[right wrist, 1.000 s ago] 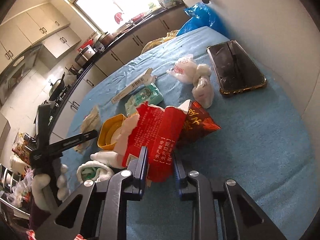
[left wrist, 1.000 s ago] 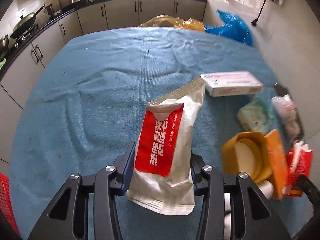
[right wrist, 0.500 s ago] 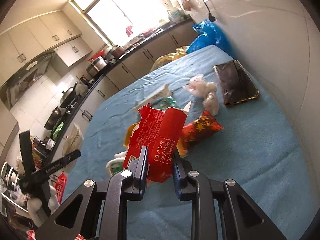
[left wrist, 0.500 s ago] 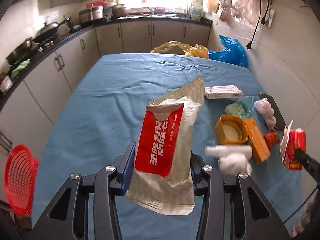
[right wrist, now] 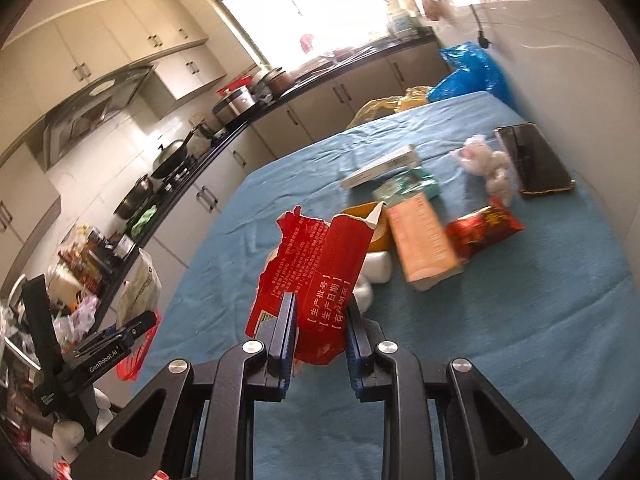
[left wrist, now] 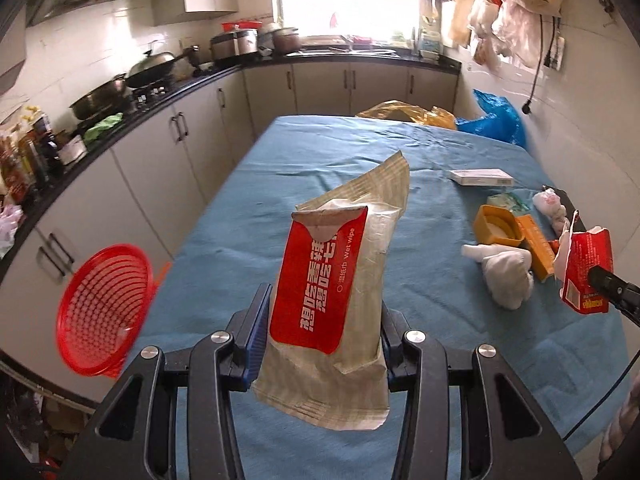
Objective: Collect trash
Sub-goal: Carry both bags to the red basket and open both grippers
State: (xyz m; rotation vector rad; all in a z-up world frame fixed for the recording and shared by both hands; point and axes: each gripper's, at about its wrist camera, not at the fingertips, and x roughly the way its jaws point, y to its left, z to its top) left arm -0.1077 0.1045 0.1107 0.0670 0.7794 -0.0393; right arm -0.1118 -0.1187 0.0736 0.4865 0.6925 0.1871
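Wet-wipe pack (left wrist: 332, 300), silver with red label, held upright above the table; torn red carton (right wrist: 320, 276) likewise aloft; red basket (left wrist: 104, 308) beside the table.

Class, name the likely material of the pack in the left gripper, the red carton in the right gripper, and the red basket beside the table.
Wet-wipe pack: soft plastic film, slightly glossy; it creases. Red carton: printed cardboard, probably; torn edge shows white. Red basket: rigid translucent plastic, moulded mesh.

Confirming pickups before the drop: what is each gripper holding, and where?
Left gripper: wet-wipe pack, by its lower part. Right gripper: torn red carton, near its bottom.
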